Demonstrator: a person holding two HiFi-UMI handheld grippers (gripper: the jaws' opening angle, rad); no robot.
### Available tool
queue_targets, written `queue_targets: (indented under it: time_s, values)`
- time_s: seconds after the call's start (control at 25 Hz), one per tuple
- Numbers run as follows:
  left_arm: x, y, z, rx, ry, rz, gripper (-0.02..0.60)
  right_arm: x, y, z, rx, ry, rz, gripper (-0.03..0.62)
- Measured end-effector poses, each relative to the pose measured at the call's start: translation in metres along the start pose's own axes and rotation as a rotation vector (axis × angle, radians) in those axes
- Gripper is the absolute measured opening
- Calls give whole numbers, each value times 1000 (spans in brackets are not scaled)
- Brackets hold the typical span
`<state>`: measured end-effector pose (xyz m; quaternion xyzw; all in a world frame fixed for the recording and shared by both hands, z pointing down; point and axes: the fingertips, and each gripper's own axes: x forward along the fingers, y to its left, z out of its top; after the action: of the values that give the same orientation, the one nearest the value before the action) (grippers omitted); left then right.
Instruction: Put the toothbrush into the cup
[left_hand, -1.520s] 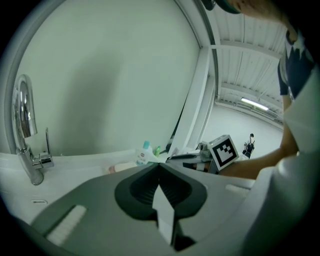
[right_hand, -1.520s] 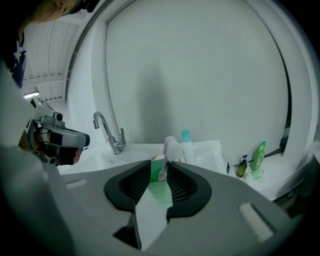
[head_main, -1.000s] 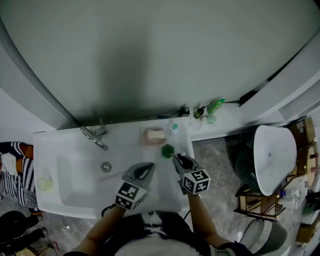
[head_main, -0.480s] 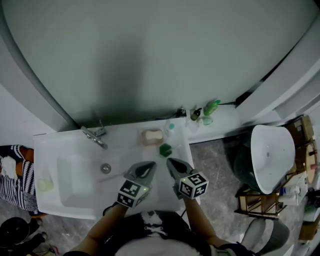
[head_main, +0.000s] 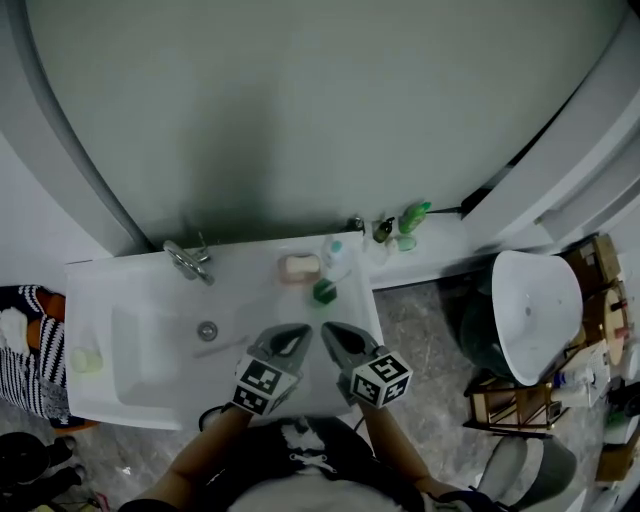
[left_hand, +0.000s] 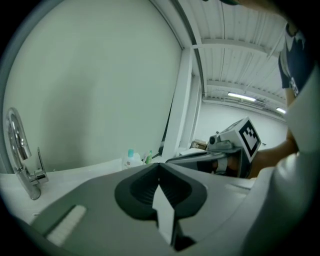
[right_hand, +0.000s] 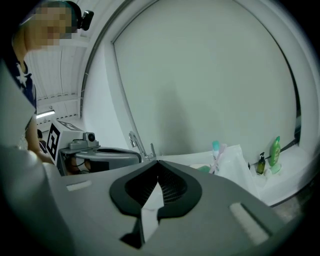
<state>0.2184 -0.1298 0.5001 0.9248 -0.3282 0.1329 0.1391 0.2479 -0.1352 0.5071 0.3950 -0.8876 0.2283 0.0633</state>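
A clear cup (head_main: 334, 258) stands at the back right of the white sink counter (head_main: 120, 285), with a teal-headed toothbrush (right_hand: 216, 149) upright in it. The right gripper view shows that cup (right_hand: 234, 161) to the right of my jaws. My left gripper (head_main: 296, 332) and right gripper (head_main: 327, 331) hover side by side over the counter's front, well short of the cup. Both are shut with nothing between the jaws. In the left gripper view the jaws (left_hand: 159, 168) meet with the right gripper (left_hand: 227, 147) beside them. In the right gripper view the jaws (right_hand: 157, 165) meet too.
A chrome tap (head_main: 186, 262) stands at the basin's back, with the drain (head_main: 207, 329) below it. A soap dish (head_main: 299, 267) and a small green object (head_main: 324, 291) sit near the cup. Bottles (head_main: 410, 216) line the ledge. A white toilet (head_main: 536, 312) is at right.
My right gripper has drawn back from the green object and cup toward the counter's front and nearer the left gripper. The left gripper has shifted only slightly.
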Motion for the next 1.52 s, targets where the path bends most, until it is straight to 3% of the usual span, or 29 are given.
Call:
queue_targets:
  time_s: [0.24, 0.56, 0.72, 0.96, 1.2, 1.52]
  values:
    - [-21, 0, -8, -11, 1, 39, 0, -9, 19, -13, 7, 20, 38, 2]
    - [-52, -3, -37, -26, 77, 106, 0, 1, 52, -45, 33, 98, 149, 2]
    - [-66, -1, -63, -75, 122, 134, 0, 12, 71, -64, 39, 146, 220, 2]
    - [-83, 8, -102, -46, 230, 212, 0, 28, 94, -87, 26, 220, 319, 2]
    - [-107, 46, -141, 106, 410, 315, 0, 46, 106, -111, -2, 282, 417, 2]
    - [-113, 77, -191, 70, 530, 267, 2, 62, 125, -123, -72, 334, 515, 2]
